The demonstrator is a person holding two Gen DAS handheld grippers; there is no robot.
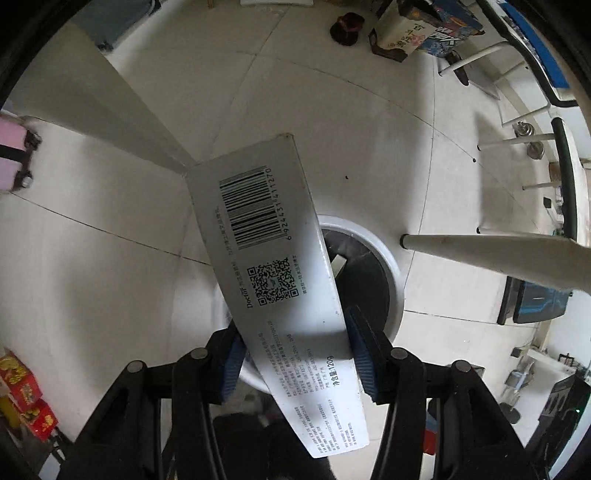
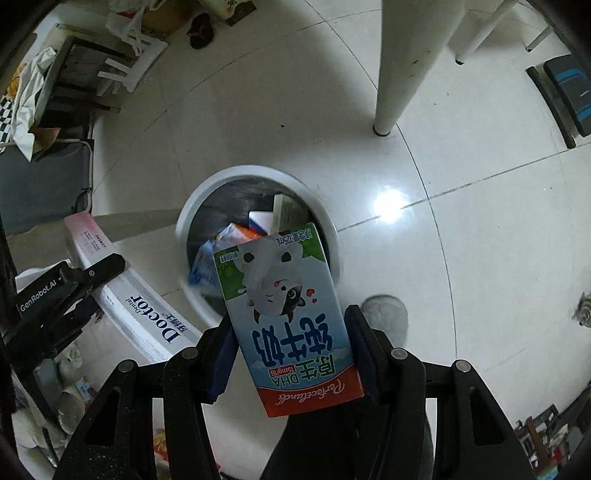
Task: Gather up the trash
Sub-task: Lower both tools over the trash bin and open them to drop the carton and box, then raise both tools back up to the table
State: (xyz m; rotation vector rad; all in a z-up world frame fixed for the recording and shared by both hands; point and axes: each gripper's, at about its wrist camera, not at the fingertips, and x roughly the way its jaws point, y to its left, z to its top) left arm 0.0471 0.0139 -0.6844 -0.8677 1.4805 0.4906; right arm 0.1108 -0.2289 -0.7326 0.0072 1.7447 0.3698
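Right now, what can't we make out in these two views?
- Bin contents, left wrist: the toothpaste box in the left gripper covers most of the opening.
- Bin bottom, right wrist: the milk carton in the right gripper hides the near half; the trash inside is blurred.
- Both packs' near ends: hidden behind the grippers.
- Small print on the toothpaste box: too small to read.

Background's pretty cluttered: white tile floor (image 2: 258,110) with a bright light glare, a fat white table leg (image 2: 413,62) standing just past the middle, a dark slipper (image 2: 201,26) up near the far wall, red snack boxes (image 1: 26,398) stacked at the left edge, and a black-and-blue flat box (image 2: 569,92) lying over on the right.
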